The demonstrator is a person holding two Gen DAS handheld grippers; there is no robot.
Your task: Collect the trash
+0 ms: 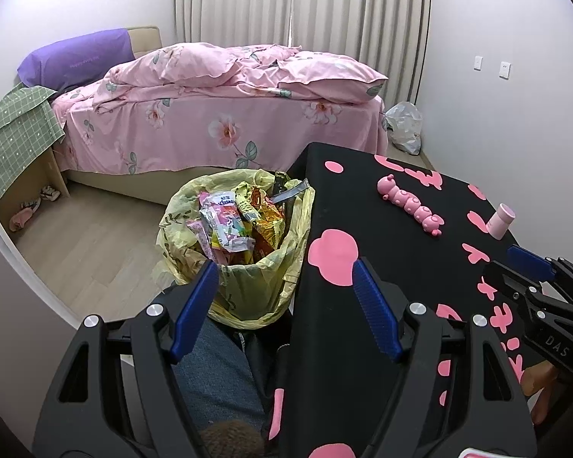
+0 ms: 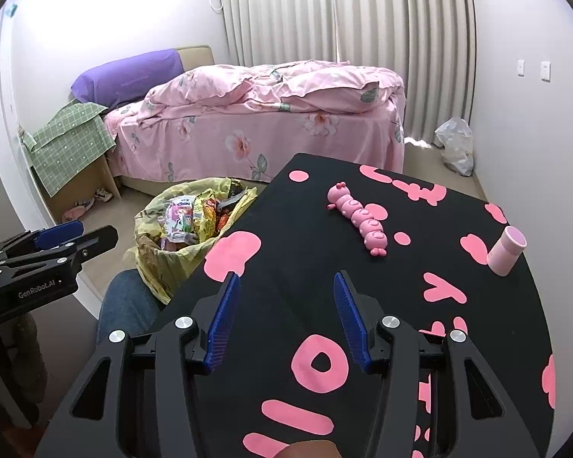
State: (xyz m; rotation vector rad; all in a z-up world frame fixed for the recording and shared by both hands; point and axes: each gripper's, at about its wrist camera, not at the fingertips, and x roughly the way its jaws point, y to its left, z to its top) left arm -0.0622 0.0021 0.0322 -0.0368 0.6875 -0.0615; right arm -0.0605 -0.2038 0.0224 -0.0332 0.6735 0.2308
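A bin lined with a yellow bag (image 1: 195,244) (image 2: 152,244) stands on the floor left of the black table, filled with colourful snack wrappers (image 1: 233,225) (image 2: 189,217). My left gripper (image 1: 286,271) hangs open and empty over the bin's near rim and the table's left edge. It also shows at the left of the right wrist view as the left gripper (image 2: 91,236). My right gripper (image 2: 284,282) is open and empty above the table; the right gripper (image 1: 515,259) appears at the right edge of the left wrist view.
The black table with pink shapes (image 1: 386,206) (image 2: 305,229) carries a pink caterpillar toy (image 1: 410,204) (image 2: 359,219) and a small pink cup (image 1: 500,221) (image 2: 506,250). A pink bed (image 1: 217,114) stands behind. A white plastic bag (image 1: 405,126) (image 2: 456,145) lies by the far wall. A person's jeans-clad knee (image 1: 217,374) is below.
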